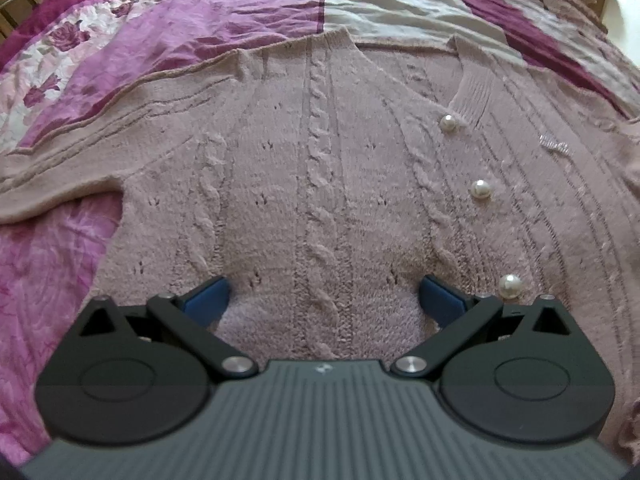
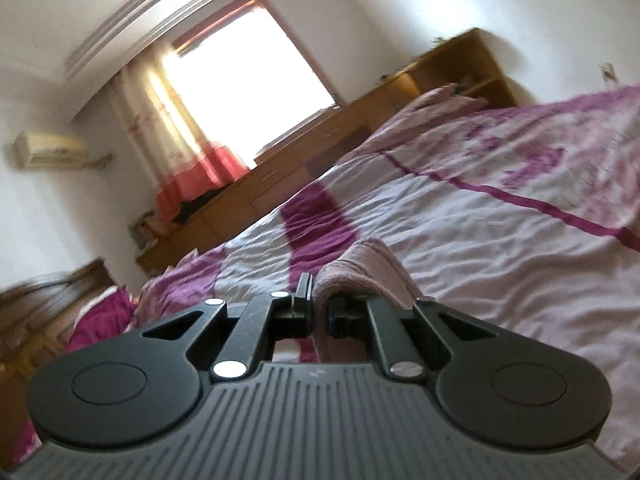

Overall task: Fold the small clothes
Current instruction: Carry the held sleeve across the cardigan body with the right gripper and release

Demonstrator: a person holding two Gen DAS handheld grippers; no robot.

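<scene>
Cardigan: dusty-pink cable-knit cardigan (image 1: 320, 168) lies flat, spread on the bed, neckline at the far end; 1 sleeve (image 1: 60, 176) runs out to the left across the cover.
Buttons: 3 pearl buttons (image 1: 481, 189) in a line down the placket, right of centre; the nearest one sits just beside the right fingertip.
Left gripper: left gripper (image 1: 324, 300) low over the cardigan's near part, fingers spread wide, blue pads (image 1: 208, 298) close on the knit with nothing between them; contact with the fabric cannot be confirmed from this angle.
Right gripper: right gripper (image 2: 318, 300) drawn narrow, pinching a bunched fold of pink knit (image 2: 368, 272) that humps up just ahead of the fingertips; view is tilted and motion-blurred, so which part of the garment this is stays uncertain.
In the way: the pinched fold hides the right-hand finger of the right gripper.
Surface: rumpled bedspread (image 1: 200, 32) in purple, magenta and grey-white bands with a rose print at the left.
Room: bright window (image 2: 248, 76) with a pale curtain (image 2: 172, 136) with a red hem, wall air conditioner (image 2: 50, 150), wooden cabinets (image 2: 440, 76) along the far wall.
</scene>
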